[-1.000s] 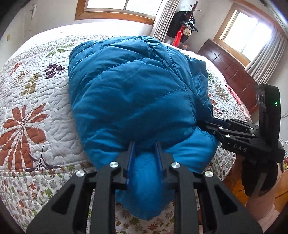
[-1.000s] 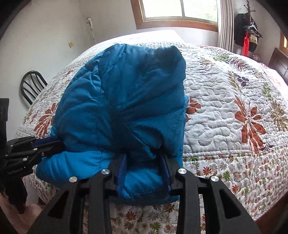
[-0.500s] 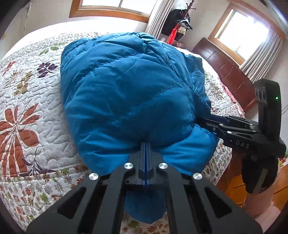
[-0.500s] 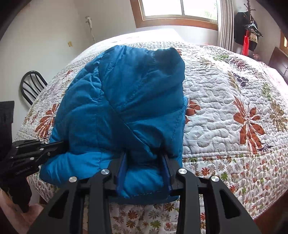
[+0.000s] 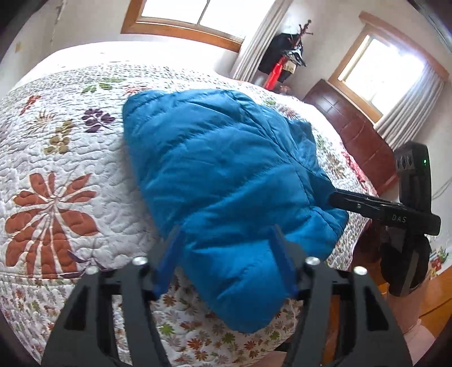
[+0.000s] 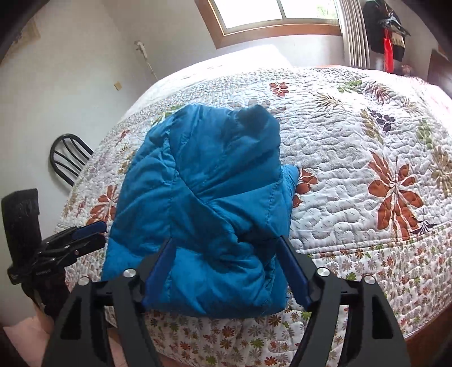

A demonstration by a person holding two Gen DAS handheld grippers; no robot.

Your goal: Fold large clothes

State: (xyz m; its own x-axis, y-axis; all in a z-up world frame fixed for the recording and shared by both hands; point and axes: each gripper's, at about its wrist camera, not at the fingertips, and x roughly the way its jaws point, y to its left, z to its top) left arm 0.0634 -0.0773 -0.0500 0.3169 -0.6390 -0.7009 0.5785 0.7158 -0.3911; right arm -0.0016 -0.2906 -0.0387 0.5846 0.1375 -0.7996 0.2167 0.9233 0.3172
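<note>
Both grippers have just let go: half a second ago the left gripper was pinched tight on the near hem of the blue down jacket and the right gripper held its corner, and since then both sets of jaws have been opening and the tools have drawn back and up a little. Now the left gripper's blue pads stand wide apart on either side of the jacket's near lobe, which lies between them but looks free of their press. The right gripper's pads likewise stand spread, flanking the near right corner of the folded bundle without pinching it. From the left wrist view the right gripper shows side-on at the jacket's right edge, its tip at the fabric; whether it touches there I cannot tell.

The jacket lies folded into a thick bundle at the near edge of the bed, its lowest fold hanging over the side of the floral quilt. Beyond it the quilt runs bare to the far side. A black chair stands at the left, against the wall. Farthest off are a wood-framed window and a coat stand hung with dark clothes.
</note>
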